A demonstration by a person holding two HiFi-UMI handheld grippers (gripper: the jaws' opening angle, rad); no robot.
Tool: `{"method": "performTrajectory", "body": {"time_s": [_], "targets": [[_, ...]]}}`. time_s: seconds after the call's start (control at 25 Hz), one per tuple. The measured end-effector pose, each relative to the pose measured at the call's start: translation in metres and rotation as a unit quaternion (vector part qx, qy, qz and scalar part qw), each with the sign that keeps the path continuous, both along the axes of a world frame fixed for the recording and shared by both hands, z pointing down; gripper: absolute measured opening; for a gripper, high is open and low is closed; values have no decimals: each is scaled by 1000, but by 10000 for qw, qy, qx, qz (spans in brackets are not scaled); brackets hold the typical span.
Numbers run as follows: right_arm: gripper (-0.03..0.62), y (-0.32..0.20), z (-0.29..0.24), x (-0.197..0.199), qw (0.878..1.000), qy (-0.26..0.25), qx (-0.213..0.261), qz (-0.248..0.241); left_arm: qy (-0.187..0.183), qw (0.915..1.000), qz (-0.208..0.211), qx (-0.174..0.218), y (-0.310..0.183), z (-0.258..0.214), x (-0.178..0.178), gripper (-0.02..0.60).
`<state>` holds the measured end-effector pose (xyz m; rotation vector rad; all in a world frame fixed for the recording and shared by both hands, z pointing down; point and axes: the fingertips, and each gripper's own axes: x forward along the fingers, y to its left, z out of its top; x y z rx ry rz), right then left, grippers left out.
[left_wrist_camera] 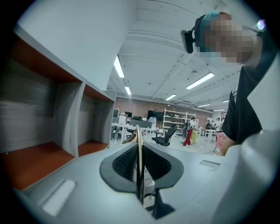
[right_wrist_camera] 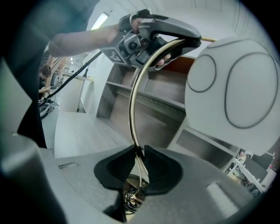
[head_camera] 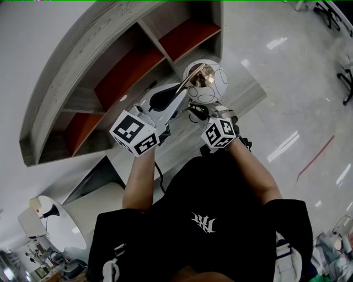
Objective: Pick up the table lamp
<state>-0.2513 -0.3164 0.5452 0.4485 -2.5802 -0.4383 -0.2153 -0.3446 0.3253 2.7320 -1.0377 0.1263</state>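
Observation:
The table lamp has a white globe shade [head_camera: 208, 81] with thin black circles and a curved gold arm [head_camera: 192, 81]. It hangs in the air in front of the shelf unit, carried by both grippers. My left gripper [head_camera: 181, 91] is shut on the upper bend of the gold arm [left_wrist_camera: 139, 162], which runs edge-on between its black pads. My right gripper [head_camera: 199, 114] is shut on the lower gold stem [right_wrist_camera: 133, 109], just above the shiny base [right_wrist_camera: 131, 199]. In the right gripper view the globe [right_wrist_camera: 236, 92] fills the right side and the left gripper [right_wrist_camera: 175, 37] shows at the top.
A grey wooden shelf unit [head_camera: 66, 77] with red-orange compartment floors [left_wrist_camera: 39, 157] stands close behind the lamp. A pale counter [head_camera: 88, 209] lies below it. Black cable [head_camera: 160, 176] trails from my left gripper. Office chairs [head_camera: 331, 14] stand far off on the glossy floor.

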Motion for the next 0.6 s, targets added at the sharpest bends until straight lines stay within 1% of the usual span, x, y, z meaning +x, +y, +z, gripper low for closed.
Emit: {"method": "performTrajectory", "body": {"time_s": [0.2,0.32,0.6], "targets": [[64,-6,-17,-1,9999,55,87,-80,71,9999,14,151,-3,-17,1,39],[64,-8,-21,-1,9998,54,155,-130,34,9998,-7,206,-4,-30,2,38],[63,-12,-48,-2,9995,-15,299,-114,58,9992,-41,387,-4,-54,-1,38]]}}
